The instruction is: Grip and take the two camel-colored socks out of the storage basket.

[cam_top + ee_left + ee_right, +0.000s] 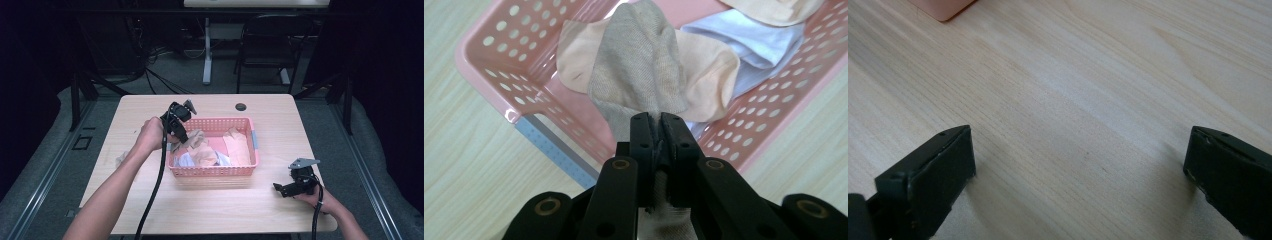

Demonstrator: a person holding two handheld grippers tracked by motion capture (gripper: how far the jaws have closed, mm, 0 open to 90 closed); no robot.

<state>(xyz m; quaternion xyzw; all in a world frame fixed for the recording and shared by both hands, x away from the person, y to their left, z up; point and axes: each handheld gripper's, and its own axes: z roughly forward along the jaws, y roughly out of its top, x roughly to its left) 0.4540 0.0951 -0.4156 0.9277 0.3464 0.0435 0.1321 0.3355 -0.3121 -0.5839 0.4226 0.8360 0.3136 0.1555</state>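
A pink perforated basket [214,171] stands mid-table with several socks in it: peach, white and grey-beige. My left gripper [184,141] hangs over the basket's left end, shut on a grey-beige sock [636,65] that droops from its jaws above a peach sock [709,80] and a white one [764,42]. The same grey sock [196,137] shows in the high view just below the gripper. My right gripper [278,188] rests on the table at the front right, open, with bare wood between its jaws [1078,165].
A crumpled beige cloth [121,158] lies on the table left of the basket, partly behind the left forearm. A dark round hole [241,106] sits near the table's far edge. The basket's corner [943,7] peeks in at the top of the right gripper view.
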